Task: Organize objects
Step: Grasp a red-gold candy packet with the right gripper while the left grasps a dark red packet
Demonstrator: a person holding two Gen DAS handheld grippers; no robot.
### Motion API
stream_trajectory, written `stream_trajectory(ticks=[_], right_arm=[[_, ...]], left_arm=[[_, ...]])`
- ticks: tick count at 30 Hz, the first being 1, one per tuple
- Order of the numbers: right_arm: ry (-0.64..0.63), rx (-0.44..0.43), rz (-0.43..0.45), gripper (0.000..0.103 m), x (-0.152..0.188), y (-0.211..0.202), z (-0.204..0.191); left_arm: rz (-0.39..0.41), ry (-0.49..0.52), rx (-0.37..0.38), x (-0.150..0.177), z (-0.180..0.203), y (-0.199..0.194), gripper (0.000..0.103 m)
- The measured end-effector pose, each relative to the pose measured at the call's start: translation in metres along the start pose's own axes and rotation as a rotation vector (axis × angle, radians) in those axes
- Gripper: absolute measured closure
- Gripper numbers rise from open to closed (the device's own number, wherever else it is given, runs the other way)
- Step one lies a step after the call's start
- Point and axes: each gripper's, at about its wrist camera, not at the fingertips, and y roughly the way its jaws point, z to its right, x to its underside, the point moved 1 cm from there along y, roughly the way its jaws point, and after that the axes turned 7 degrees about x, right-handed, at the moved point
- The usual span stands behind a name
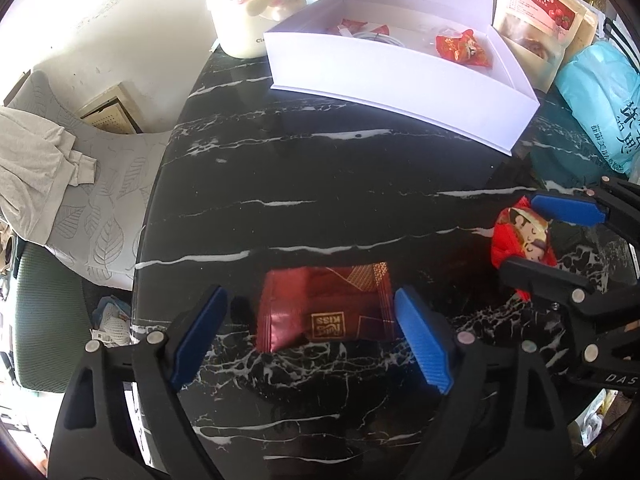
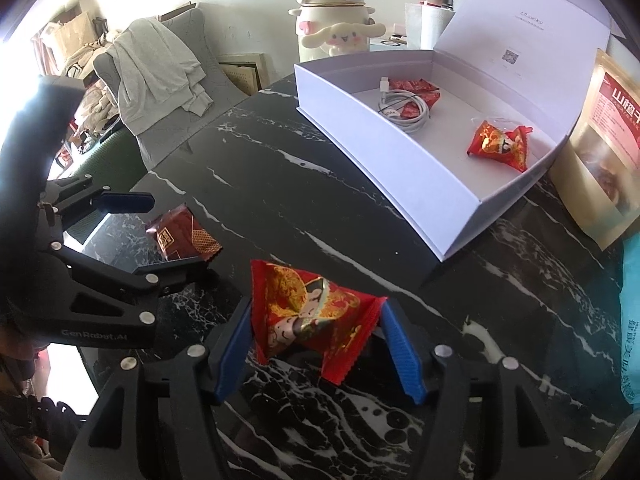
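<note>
A dark red wafer packet [image 1: 326, 306] lies on the black marble table [image 1: 320, 160] between the fingers of my left gripper [image 1: 312, 316], which is open around it; the right pad is near its edge, the left pad apart. The packet also shows in the right wrist view [image 2: 182, 234]. My right gripper [image 2: 316, 332] has both blue pads against a bright red candy pouch [image 2: 312, 320], seen too in the left wrist view [image 1: 520, 240]. An open white box [image 2: 420, 184] stands farther back and holds a red pouch [image 2: 500, 144], small red packets [image 2: 416, 88] and a coiled white cable [image 2: 404, 112].
A cream cartoon kettle [image 2: 332, 20] stands behind the box. A snack bag [image 2: 608, 136] and a light blue bag [image 1: 600, 96] stand at the right. A chair with grey cloth [image 2: 156, 72] is past the table's left edge.
</note>
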Motion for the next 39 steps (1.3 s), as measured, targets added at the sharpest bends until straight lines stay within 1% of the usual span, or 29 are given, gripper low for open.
stream_trajectory(ticks=[3,10,13,16,18,20,21,22,24,25,29,31,32,35,36,39], right_arm=[[0.012,-0.004,-0.024,0.035,0.000,0.008,0.001],[0.031,-0.008,0.016,0.035,0.000,0.009,0.001],[0.023,0.009,0.036,0.036,0.002,0.009,-0.001],[-0.022,0.059,0.051,0.039,0.004,0.009,-0.008],[-0.005,0.054,0.053,0.041,0.005,0.009,-0.007],[0.006,0.052,0.056,0.046,0.004,0.008,-0.005],[0.011,0.043,0.059,0.047,0.004,0.007,-0.004],[0.015,0.039,0.059,0.049,0.004,0.007,-0.004],[0.021,0.031,0.066,0.052,0.006,0.006,-0.003],[0.023,0.031,0.068,0.053,0.007,0.005,-0.003],[0.033,0.001,0.074,0.055,0.010,0.000,-0.002],[0.040,-0.011,0.076,0.055,0.013,-0.002,-0.001],[0.041,-0.013,0.077,0.055,0.014,-0.003,-0.001],[0.047,-0.014,0.081,0.055,0.019,-0.008,0.002],[0.051,-0.016,0.084,0.055,0.020,-0.010,0.003],[0.048,-0.013,0.092,0.055,0.022,-0.015,0.004]], left_arm=[[-0.008,-0.001,0.013,0.002,0.000,0.000,0.018],[0.010,-0.031,0.074,0.006,-0.006,0.002,0.015],[0.022,-0.021,0.078,0.007,-0.006,0.002,0.015],[0.052,0.005,0.089,0.009,-0.003,0.001,0.015],[0.076,0.031,0.101,0.010,-0.001,0.001,0.015],[0.073,0.031,0.104,0.009,-0.001,0.001,0.017],[0.072,0.039,0.108,0.009,0.000,0.000,0.021],[0.074,0.045,0.112,0.009,0.001,-0.001,0.029],[0.083,0.053,0.118,0.009,0.002,-0.004,0.040],[0.085,0.060,0.119,0.009,0.003,-0.004,0.043],[0.085,0.087,0.136,0.010,0.008,-0.007,0.050],[0.075,0.070,0.162,0.008,0.008,-0.009,0.062],[0.078,0.060,0.163,0.008,0.008,-0.010,0.064],[0.079,0.054,0.135,0.007,0.011,-0.014,0.067],[0.080,0.051,0.132,0.008,0.012,-0.015,0.070],[0.076,0.029,0.154,0.007,0.013,-0.018,0.073]])
